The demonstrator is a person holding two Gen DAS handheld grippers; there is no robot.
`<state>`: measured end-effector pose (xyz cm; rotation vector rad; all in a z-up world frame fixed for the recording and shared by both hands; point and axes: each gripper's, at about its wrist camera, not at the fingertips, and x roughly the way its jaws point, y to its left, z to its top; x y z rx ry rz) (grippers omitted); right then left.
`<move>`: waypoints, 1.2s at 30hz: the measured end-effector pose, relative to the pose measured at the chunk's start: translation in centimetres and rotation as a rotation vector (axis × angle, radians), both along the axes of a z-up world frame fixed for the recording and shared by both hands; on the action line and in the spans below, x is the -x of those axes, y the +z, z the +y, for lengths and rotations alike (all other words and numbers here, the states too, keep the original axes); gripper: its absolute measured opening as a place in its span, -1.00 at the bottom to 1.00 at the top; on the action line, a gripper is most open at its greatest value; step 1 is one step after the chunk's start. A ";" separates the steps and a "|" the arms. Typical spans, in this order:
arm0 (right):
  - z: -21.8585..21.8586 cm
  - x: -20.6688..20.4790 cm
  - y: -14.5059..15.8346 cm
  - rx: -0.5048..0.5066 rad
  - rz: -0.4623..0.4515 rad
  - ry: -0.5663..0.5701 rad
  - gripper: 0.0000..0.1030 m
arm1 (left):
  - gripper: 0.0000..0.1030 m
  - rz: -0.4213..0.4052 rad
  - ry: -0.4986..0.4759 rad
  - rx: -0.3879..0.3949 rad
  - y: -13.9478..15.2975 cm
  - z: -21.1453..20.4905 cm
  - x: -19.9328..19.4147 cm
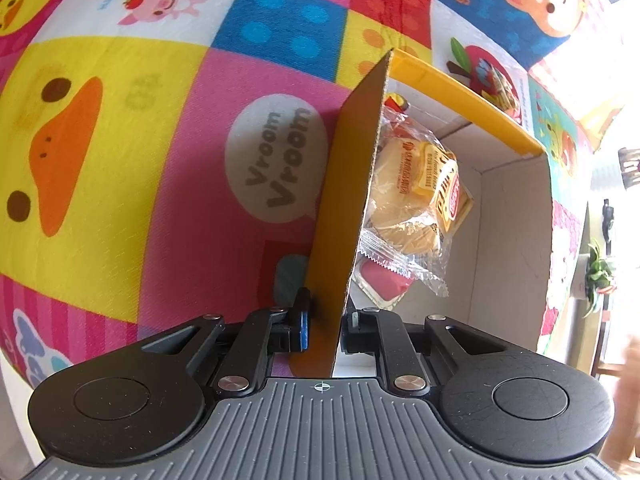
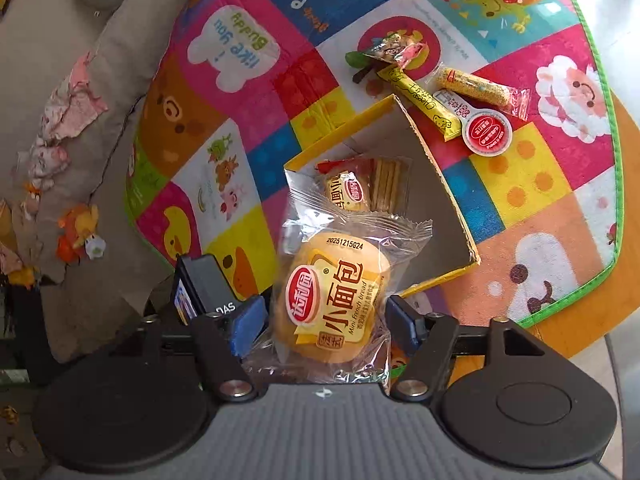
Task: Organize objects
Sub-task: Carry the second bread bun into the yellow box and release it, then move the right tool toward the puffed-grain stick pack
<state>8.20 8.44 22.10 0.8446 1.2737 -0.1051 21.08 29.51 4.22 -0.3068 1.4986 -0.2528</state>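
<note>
A yellow cardboard box with a white inside stands on the colourful play mat. My left gripper is shut on the box's near wall, one finger outside and one inside. Inside the box lie a wrapped mini bread and a red packet. In the right wrist view my right gripper is shut on another wrapped mini French bread, held above the box. A bread pack and crackers lie in the box.
Beyond the box on the mat lie a yellow cheese stick, a wrapped grain bar, a round red-labelled pack and a small snack packet. A grey cushion with scraps lies left. The mat's green edge runs right.
</note>
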 end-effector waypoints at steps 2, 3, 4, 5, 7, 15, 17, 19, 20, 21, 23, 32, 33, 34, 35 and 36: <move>-0.2 -0.2 0.2 0.048 -0.002 0.029 0.41 | -0.67 0.009 0.007 0.003 -0.1 0.0 -0.1; -0.5 -0.3 0.2 0.069 -0.001 0.038 0.41 | -0.67 0.011 0.008 0.003 -0.1 -0.1 -0.1; -0.9 -0.2 0.2 0.086 0.004 0.042 0.42 | -0.67 0.011 0.008 -0.004 -0.1 -0.2 -0.2; -1.4 -0.1 0.1 0.097 0.011 0.041 0.42 | -0.66 0.013 0.011 -0.008 -0.1 -0.3 -0.2; -2.8 0.3 -0.3 0.111 0.029 0.026 0.42 | -0.66 0.022 0.018 -0.011 -0.1 -0.6 -0.2; -8.7 1.0 -1.9 0.281 0.094 0.081 0.42 | -0.67 0.046 0.060 -0.025 0.0 -2.3 -1.4; -10.0 0.4 -2.3 0.350 0.092 0.139 0.42 | -0.68 0.038 0.066 -0.043 0.1 -2.8 -1.6; -11.0 -0.5 -2.8 0.423 0.076 0.218 0.42 | -0.70 0.038 0.082 -0.064 0.2 -2.9 -1.6; -11.4 -1.1 -3.0 0.463 0.061 0.268 0.42 | -0.71 0.042 0.096 -0.070 0.2 -2.9 -1.5; -11.7 -1.8 -3.3 0.500 0.044 0.322 0.42 | -0.71 0.045 0.109 -0.079 0.3 -2.8 -1.4; -12.0 -3.3 -4.1 0.560 0.008 0.434 0.37 | -0.73 0.055 0.129 -0.105 0.4 -2.7 -1.1; -13.8 -13.2 -11.9 0.481 -0.053 0.696 0.13 | -0.78 0.079 0.192 -0.195 1.4 -2.9 0.5; -13.6 -14.1 -13.0 0.484 -0.043 0.720 0.05 | -0.78 0.079 0.198 -0.202 1.5 -3.0 0.6; -13.5 -14.9 -14.0 0.489 -0.033 0.740 0.01 | -0.78 0.080 0.201 -0.209 1.5 -3.1 0.7; -13.4 -15.5 -14.9 0.496 -0.022 0.754 0.01 | -0.78 0.081 0.203 -0.215 1.5 -3.2 0.7; -13.3 -16.1 -15.7 0.498 -0.010 0.764 0.01 | -0.78 0.081 0.203 -0.221 1.4 -3.2 0.7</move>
